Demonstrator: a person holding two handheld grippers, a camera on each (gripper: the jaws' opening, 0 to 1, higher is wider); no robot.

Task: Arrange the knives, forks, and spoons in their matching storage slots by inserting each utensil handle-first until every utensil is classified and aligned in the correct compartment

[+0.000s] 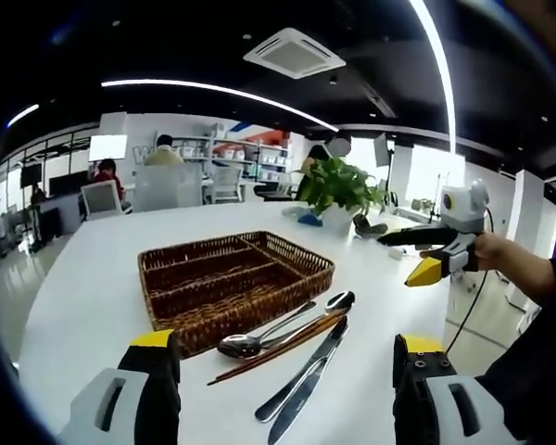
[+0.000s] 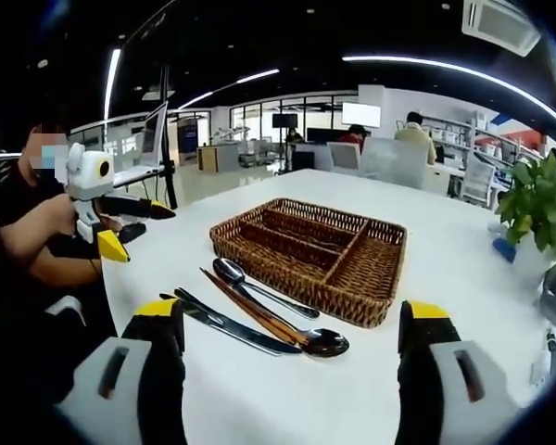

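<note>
Your left gripper [image 1: 283, 394], jaws open and empty, sat nearest the utensils [image 1: 292, 348], lying lengthwise just ahead between them.

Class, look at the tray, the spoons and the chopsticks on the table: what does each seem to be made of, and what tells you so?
Tray: brown woven wicker, matt, by its braided walls and dividers.
Spoons: probably polished steel; the bowls shine and mirror the lights.
Chopsticks: thin reddish-brown sticks, likely wood, perhaps lacquered; they glint only faintly.

Empty wicker tray [image 1: 301, 261]; 2 spoons [image 1: 259, 341], knives [image 1: 306, 385], chopsticks [image 1: 283, 348] lying beside it.
</note>
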